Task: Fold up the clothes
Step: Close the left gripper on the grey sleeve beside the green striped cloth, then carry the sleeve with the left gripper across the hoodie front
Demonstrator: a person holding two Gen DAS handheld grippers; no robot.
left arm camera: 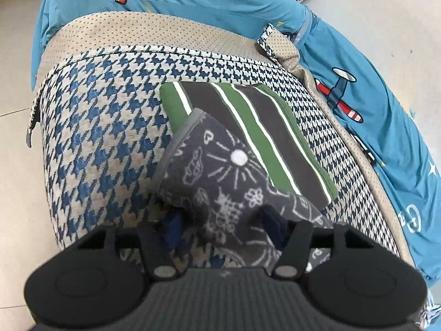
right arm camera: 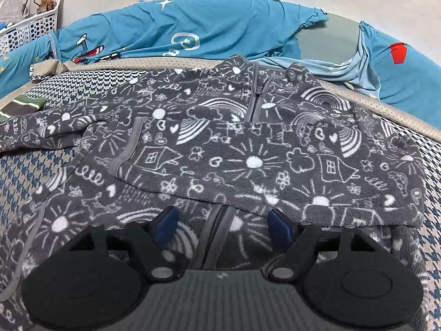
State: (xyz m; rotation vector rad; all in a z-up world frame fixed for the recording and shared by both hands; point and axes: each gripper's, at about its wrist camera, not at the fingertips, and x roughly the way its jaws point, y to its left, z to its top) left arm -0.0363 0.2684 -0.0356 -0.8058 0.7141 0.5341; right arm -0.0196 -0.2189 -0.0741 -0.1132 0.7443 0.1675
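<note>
Currently your left gripper (left arm camera: 220,220) fingers (left arm camera: 271,224) stand narrowed around a sleeve (left arm camera: 220,171) of the grey doodle-print fleece jacket (right arm camera: 234,151); whether they pinch it, you cannot tell. Your right gripper (right arm camera: 222,223) fingers gape wide, straddling the zipper (right arm camera: 217,231). Jacket lies ahead, collar pointing away, zipper running straight out from those fingers, other sleeve folded crosswise.

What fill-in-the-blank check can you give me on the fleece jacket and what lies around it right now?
1. The grey fleece jacket closes with a ____ down its front.
2. One sleeve lies folded ____ the jacket's chest.
3. The folded striped garment is dark grey, white and ____.
4. The white basket has sides full of round ____.

Missing words: zipper; across; green; holes
</note>
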